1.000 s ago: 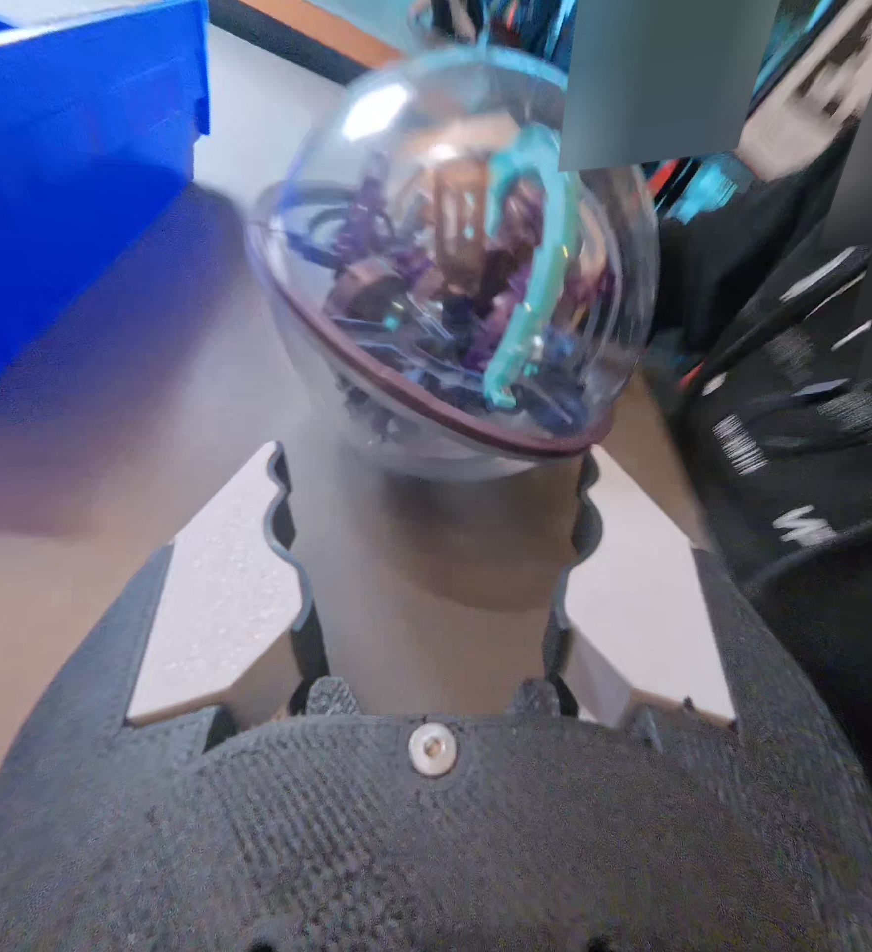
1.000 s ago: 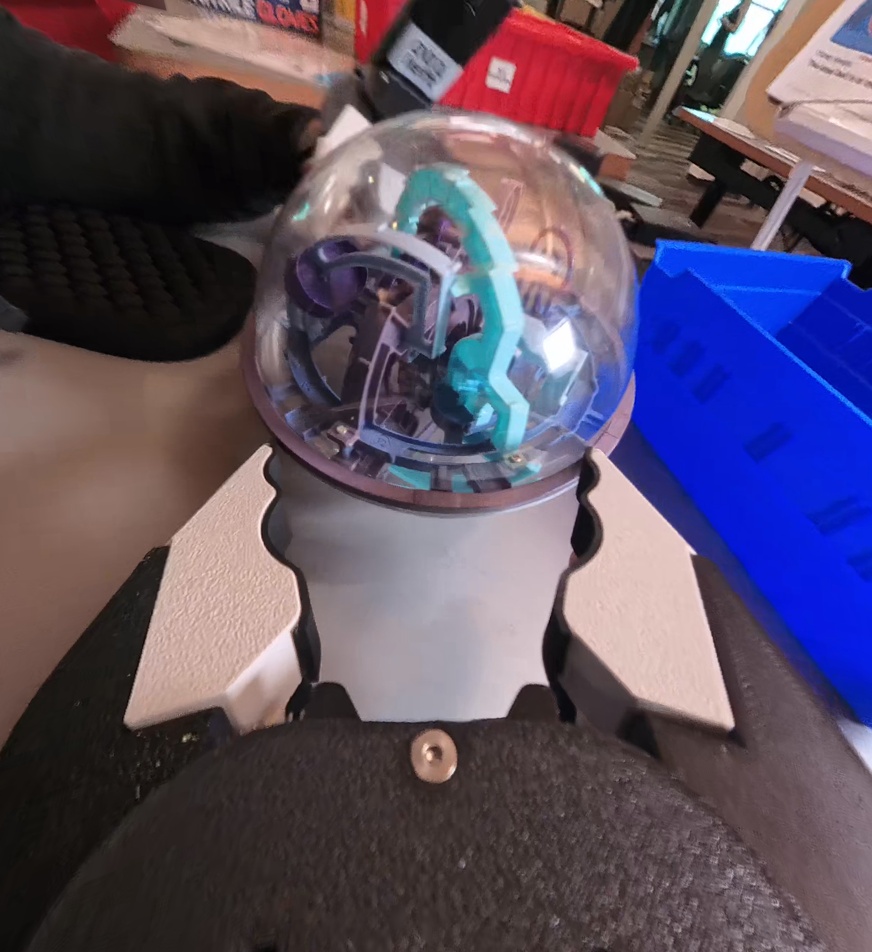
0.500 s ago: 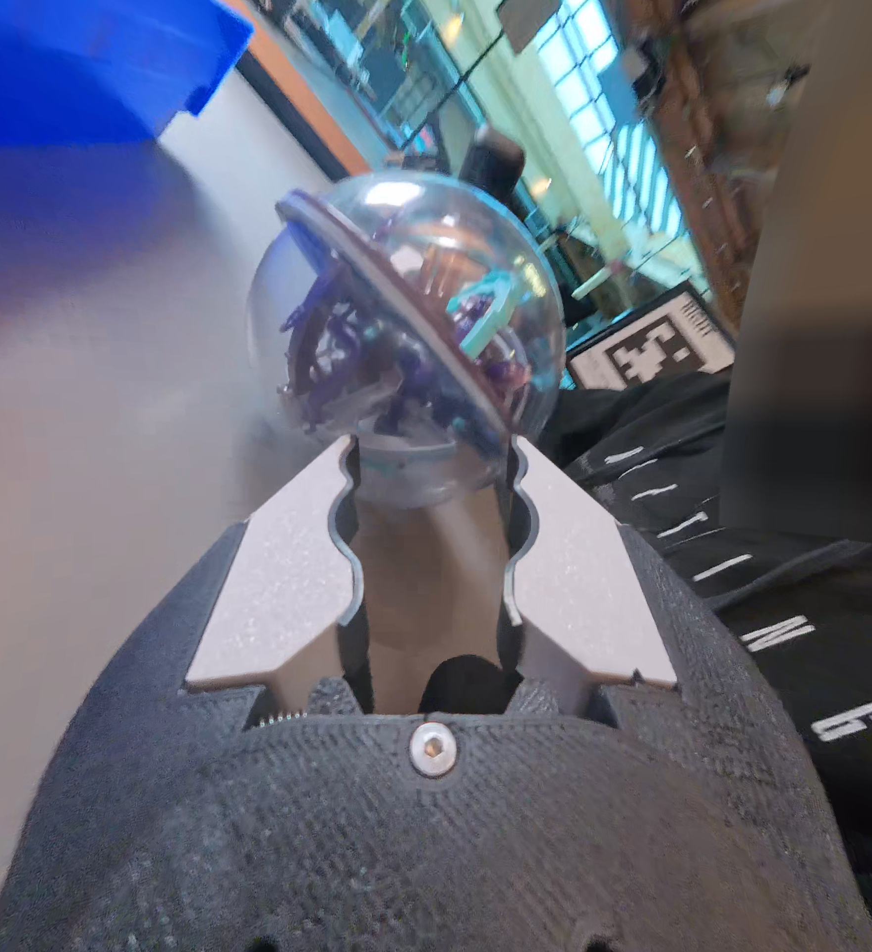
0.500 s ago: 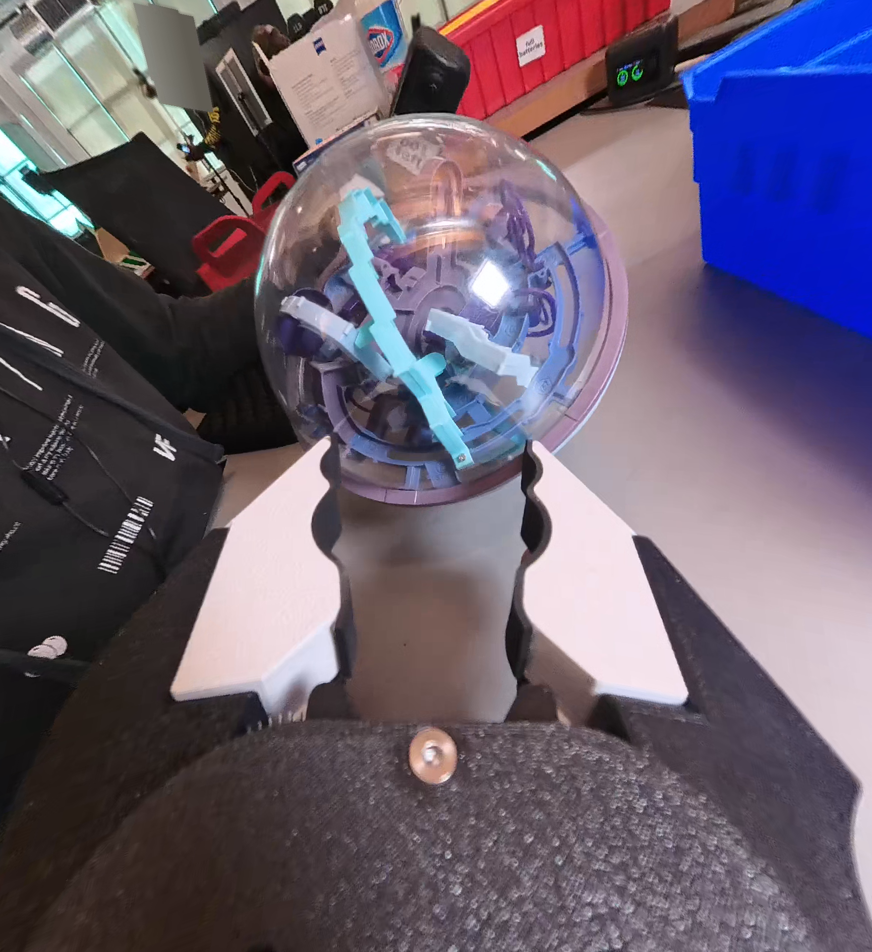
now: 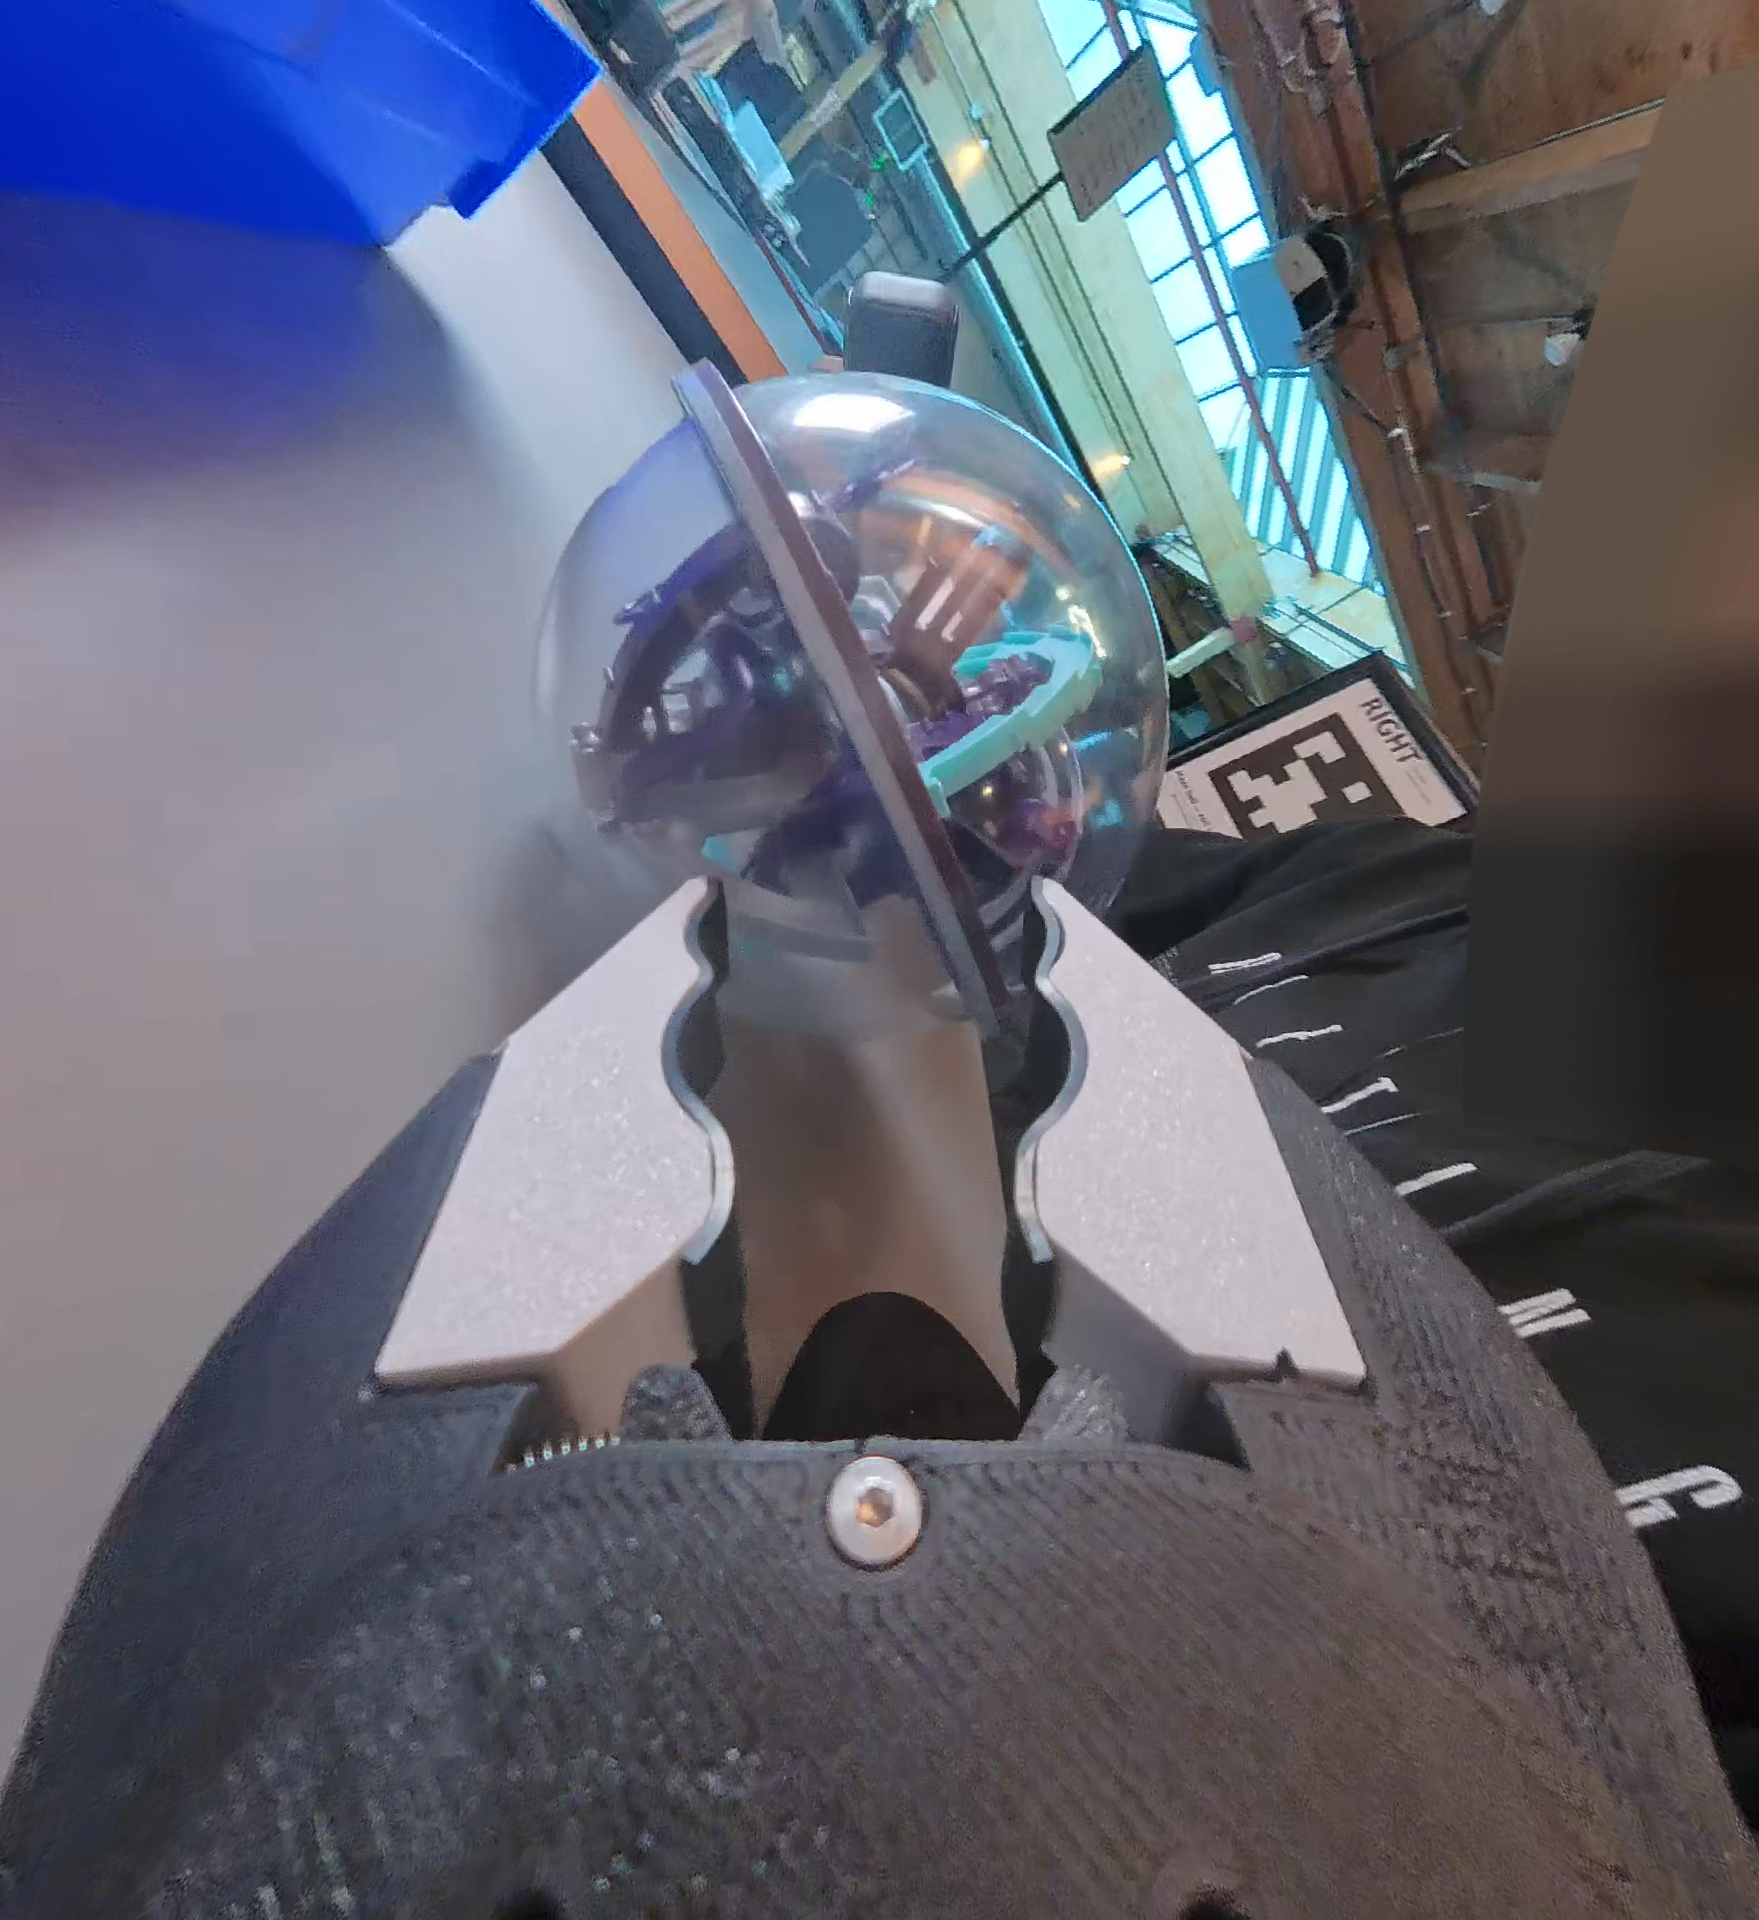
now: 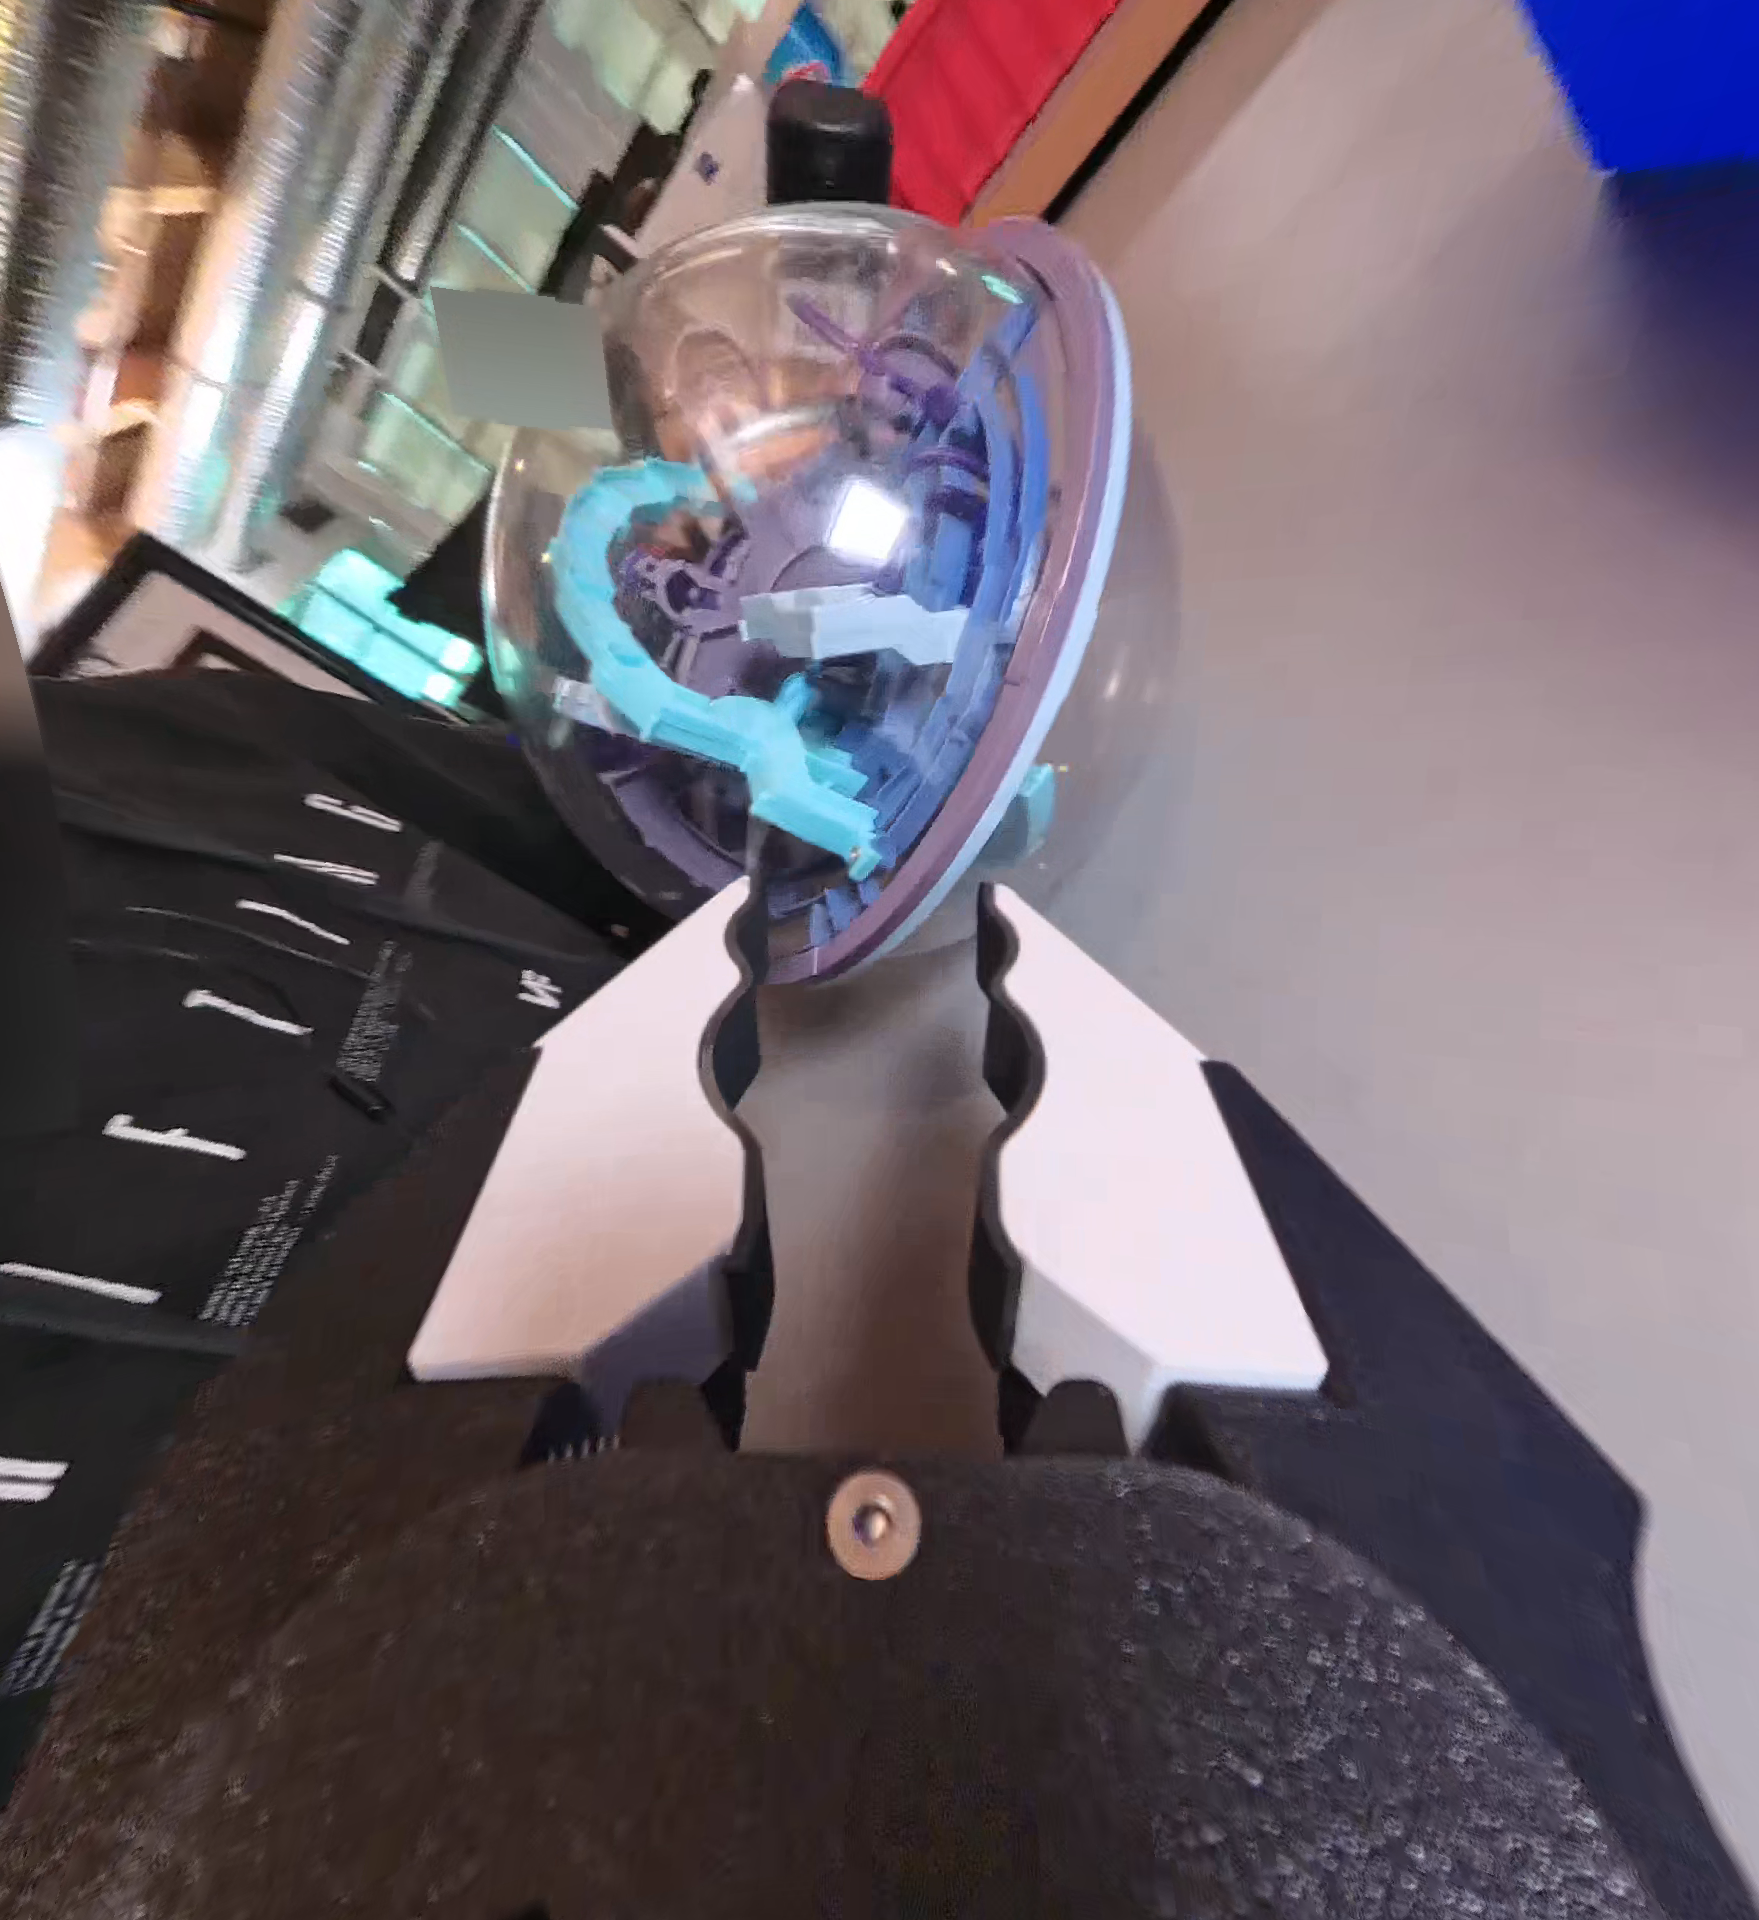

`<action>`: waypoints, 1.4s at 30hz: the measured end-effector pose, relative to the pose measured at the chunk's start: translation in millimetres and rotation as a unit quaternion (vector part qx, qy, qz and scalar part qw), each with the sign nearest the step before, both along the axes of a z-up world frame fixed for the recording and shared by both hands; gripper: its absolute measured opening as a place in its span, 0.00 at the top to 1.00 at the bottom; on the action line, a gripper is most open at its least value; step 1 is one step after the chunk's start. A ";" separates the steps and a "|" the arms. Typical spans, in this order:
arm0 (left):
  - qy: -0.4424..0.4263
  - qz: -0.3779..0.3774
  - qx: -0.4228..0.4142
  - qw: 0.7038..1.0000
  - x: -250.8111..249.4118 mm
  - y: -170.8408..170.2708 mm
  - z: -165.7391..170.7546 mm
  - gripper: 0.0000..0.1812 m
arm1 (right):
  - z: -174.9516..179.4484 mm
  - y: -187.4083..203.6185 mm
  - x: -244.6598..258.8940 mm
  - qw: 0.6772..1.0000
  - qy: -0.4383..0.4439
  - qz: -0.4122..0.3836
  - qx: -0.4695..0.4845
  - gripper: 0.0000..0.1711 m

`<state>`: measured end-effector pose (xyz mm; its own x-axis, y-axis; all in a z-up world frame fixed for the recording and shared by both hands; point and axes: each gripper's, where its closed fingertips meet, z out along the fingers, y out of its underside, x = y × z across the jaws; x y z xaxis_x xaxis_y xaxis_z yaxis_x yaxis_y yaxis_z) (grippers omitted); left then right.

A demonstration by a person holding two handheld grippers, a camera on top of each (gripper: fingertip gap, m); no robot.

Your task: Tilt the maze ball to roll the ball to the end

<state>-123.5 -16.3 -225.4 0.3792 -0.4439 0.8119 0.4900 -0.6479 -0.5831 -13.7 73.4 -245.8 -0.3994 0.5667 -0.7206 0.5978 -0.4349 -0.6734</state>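
My left gripper (image 5: 870, 940) and right gripper (image 6: 864, 930) both pinch the maze ball (image 5: 854, 665) at centre frame, one from each side, jaws narrowed against its clear shell. Its purple seam ring (image 6: 1083, 582) runs steeply tilted. Blue bin (image 5: 231, 104) at upper left, grey table (image 6: 1477, 831) on the right

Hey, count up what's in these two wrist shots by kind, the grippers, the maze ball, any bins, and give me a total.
Grippers: 2, left gripper and right gripper
Maze ball: 1, clear maze ball pinched between them
Blue bin: 1, blue bin on the table
Total: 4
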 end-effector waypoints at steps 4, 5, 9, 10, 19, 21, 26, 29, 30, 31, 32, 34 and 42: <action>-0.005 0.025 -0.005 1.000 -5.4 -1.6 0.3 0.73 | 2.6 -7.2 -0.9 1.000 0.008 0.014 -0.026 0.88; -0.011 0.030 -0.005 0.999 -6.7 -2.5 0.6 0.76 | 2.2 -7.4 -1.1 0.999 0.008 0.013 -0.028 0.90; -0.032 0.051 -0.003 0.998 -10.4 -3.7 0.0 0.86 | 3.6 -5.5 -3.0 0.999 0.010 0.005 -0.043 0.95; -0.034 0.051 -0.004 0.998 -9.5 -4.4 -0.3 0.87 | 4.2 -4.7 -2.9 0.999 0.012 0.004 -0.044 0.95; -0.038 0.041 0.025 0.998 -0.3 -14.1 10.1 0.96 | -1.3 1.4 -5.8 0.999 0.001 -0.017 -0.036 0.97; -0.022 0.052 0.028 0.998 -0.7 -14.0 8.1 0.97 | 0.1 1.4 -6.5 0.999 0.005 -0.021 -0.035 0.97; 0.022 0.082 0.084 0.993 -7.7 -9.9 37.0 0.97 | 25.6 8.0 -16.3 0.997 0.053 -0.048 -0.014 0.97; 0.070 0.088 0.135 0.984 -10.8 -7.6 71.1 0.97 | 62.9 14.7 -23.0 0.992 0.108 -0.066 0.024 0.97; 0.085 0.086 0.152 0.981 -10.2 -7.1 83.0 0.97 | 77.5 17.2 -24.1 0.988 0.128 -0.071 0.044 0.97; 0.099 0.084 0.167 0.977 -9.7 -6.5 94.5 0.97 | 93.2 19.5 -24.4 0.984 0.148 -0.076 0.064 0.97; 0.111 0.084 0.184 0.973 -9.1 -5.9 106.8 0.97 | 110.1 21.3 -24.4 0.979 0.167 -0.080 0.084 0.97; 0.133 0.085 0.215 0.964 -8.3 -5.0 131.4 0.97 | 145.8 23.1 -23.3 0.968 0.202 -0.088 0.122 0.97; 0.208 0.097 0.344 0.911 9.2 -18.1 228.7 0.96 | 272.1 2.9 0.1 0.912 0.311 -0.094 0.252 0.97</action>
